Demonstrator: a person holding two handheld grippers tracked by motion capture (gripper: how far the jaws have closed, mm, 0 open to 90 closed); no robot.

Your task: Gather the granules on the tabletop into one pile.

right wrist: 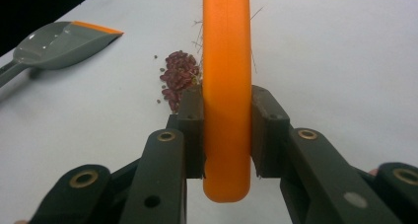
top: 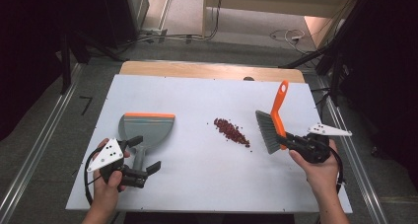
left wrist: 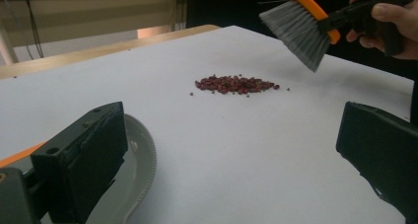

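Seemingly early in a sweeping job, a person stands at a white counter (top: 197,184) with a claw in each hand; the right claw (top: 285,141) is clenched on the orange handle of a grey-bristled brush (top: 272,120), its pads pressing the handle from both sides, and the bristles hang just beside the right end of a small heap of dark red beans (top: 231,131); whether they touch the counter cannot be told; the left claw (top: 142,156) is released, its jaws standing wide on either side of the handle of a grey dustpan (top: 148,129) that lies flat on the counter, well apart from the beans, its orange-edged lip pointing away from the person; as far as can be judged, the brush is picked up, and what remains is gripping the dustpan, bringing it to the heap and sweeping the beans in, since the pan holds none; counted: one brush, one dustpan, one heap of beans with a few strays beside it, two claws.
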